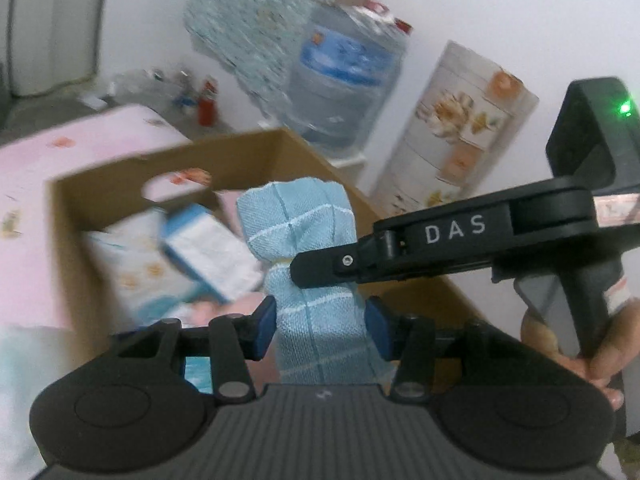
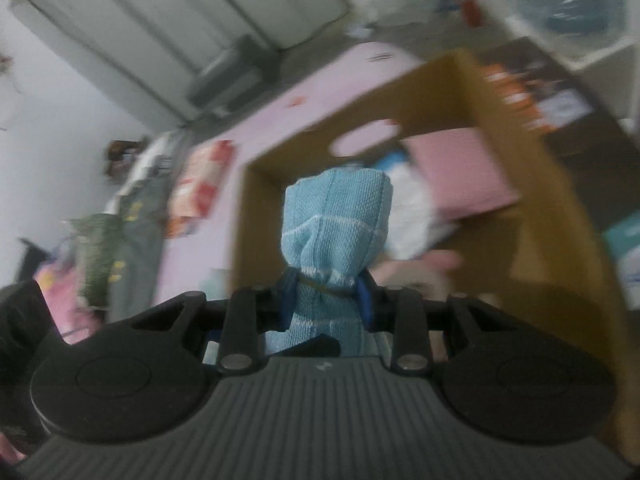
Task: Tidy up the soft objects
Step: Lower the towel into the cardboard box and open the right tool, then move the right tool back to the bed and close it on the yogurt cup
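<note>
A rolled light-blue checked cloth (image 1: 304,240) stands upright between both grippers, above an open cardboard box (image 1: 100,184). My left gripper (image 1: 320,326) is shut on its lower part. My right gripper comes in from the right in the left wrist view (image 1: 304,272) and pinches the roll's middle. In the right wrist view the right gripper (image 2: 326,304) is shut on the same cloth (image 2: 336,216) at a band around it. The box (image 2: 500,92) holds white and blue soft packs (image 1: 200,252) and a pink folded item (image 2: 460,172).
The box sits on a pink sheet (image 1: 32,168). A large water bottle (image 1: 344,76) and a flowered drawer unit (image 1: 452,128) stand behind by the wall. Clothes (image 2: 120,248) lie heaped at the left. A hand (image 1: 580,344) holds the right gripper's handle.
</note>
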`<state>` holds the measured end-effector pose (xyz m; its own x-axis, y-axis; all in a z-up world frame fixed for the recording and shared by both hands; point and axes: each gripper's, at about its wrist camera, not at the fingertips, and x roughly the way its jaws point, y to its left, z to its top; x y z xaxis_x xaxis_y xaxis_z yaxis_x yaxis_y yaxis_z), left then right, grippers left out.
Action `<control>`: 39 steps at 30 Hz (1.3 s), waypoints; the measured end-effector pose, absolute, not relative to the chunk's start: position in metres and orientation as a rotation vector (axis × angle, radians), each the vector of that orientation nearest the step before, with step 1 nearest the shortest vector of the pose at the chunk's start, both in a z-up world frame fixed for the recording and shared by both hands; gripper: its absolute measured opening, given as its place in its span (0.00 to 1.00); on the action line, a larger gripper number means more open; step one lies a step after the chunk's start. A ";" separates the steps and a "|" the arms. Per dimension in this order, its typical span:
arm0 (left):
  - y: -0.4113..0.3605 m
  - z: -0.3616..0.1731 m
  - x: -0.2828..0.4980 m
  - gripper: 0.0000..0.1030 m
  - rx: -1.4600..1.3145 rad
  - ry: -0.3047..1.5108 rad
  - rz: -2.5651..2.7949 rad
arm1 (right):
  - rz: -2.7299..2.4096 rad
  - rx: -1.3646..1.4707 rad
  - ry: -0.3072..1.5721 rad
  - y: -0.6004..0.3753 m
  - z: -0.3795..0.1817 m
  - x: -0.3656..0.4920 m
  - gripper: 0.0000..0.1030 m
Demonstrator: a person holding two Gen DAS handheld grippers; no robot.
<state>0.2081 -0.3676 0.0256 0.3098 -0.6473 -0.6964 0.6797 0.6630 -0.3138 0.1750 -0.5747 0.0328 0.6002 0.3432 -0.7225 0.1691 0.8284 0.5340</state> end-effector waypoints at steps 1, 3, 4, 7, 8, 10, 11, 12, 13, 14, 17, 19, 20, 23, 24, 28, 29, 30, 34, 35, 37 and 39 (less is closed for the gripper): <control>-0.375 0.020 0.210 0.48 0.032 0.916 -0.886 | 0.081 0.582 0.945 -0.583 0.030 0.172 0.28; -0.389 0.009 0.215 0.54 0.022 0.936 -0.889 | 0.040 0.514 0.952 -0.589 0.025 0.173 0.29; -0.396 0.002 0.218 0.59 0.026 0.951 -0.886 | 0.023 0.483 0.956 -0.593 0.022 0.173 0.29; -0.406 -0.016 0.219 0.60 0.027 1.017 -0.847 | -0.045 0.355 0.979 -0.599 0.009 0.177 0.32; -0.408 -0.019 0.222 0.59 0.026 1.034 -0.842 | -0.063 0.322 0.987 -0.599 0.007 0.178 0.32; -0.402 -0.019 0.221 0.59 0.012 1.026 -0.850 | -0.078 0.288 0.988 -0.599 0.000 0.180 0.32; -0.400 -0.018 0.221 0.59 0.011 1.022 -0.848 | -0.075 0.278 0.983 -0.600 -0.002 0.179 0.32; -0.397 -0.016 0.221 0.59 0.013 1.017 -0.845 | -0.073 0.267 0.974 -0.596 -0.003 0.181 0.32; -0.392 -0.013 0.220 0.59 0.014 1.011 -0.843 | -0.074 0.261 0.966 -0.593 0.001 0.183 0.32; -0.390 -0.011 0.220 0.59 0.015 1.003 -0.836 | -0.079 0.259 0.957 -0.594 0.001 0.182 0.32; -0.382 -0.002 0.220 0.59 0.006 0.984 -0.830 | -0.082 0.277 0.937 -0.597 0.008 0.180 0.32; -0.375 0.005 0.220 0.59 -0.002 0.970 -0.827 | -0.082 0.292 0.916 -0.598 0.014 0.175 0.32; -0.369 0.009 0.218 0.60 -0.004 0.961 -0.823 | -0.081 0.300 0.907 -0.596 0.021 0.171 0.32; -0.349 0.024 0.213 0.62 -0.014 0.931 -0.817 | -0.057 0.364 0.868 -0.593 0.035 0.157 0.32; -0.340 0.029 0.211 0.64 -0.018 0.919 -0.811 | -0.042 0.398 0.853 -0.591 0.039 0.151 0.32; -0.293 0.049 0.192 0.68 0.007 0.850 -0.760 | 0.056 0.510 0.775 -0.573 0.052 0.128 0.36; -0.279 0.052 0.186 0.68 0.012 0.832 -0.743 | 0.095 0.538 0.752 -0.564 0.054 0.121 0.40; -0.263 0.054 0.180 0.69 0.019 0.812 -0.727 | 0.135 0.561 0.738 -0.557 0.054 0.116 0.41; -0.191 0.056 0.163 0.69 -0.028 0.767 -0.600 | 0.282 0.632 0.720 -0.520 0.052 0.110 0.44; -0.172 0.055 0.160 0.69 -0.043 0.761 -0.558 | 0.319 0.640 0.733 -0.509 0.051 0.114 0.44; -0.132 0.054 0.152 0.69 -0.075 0.746 -0.459 | 0.390 0.639 0.768 -0.485 0.051 0.128 0.44; -0.095 0.052 0.141 0.69 -0.112 0.731 -0.365 | 0.453 0.621 0.786 -0.458 0.055 0.141 0.45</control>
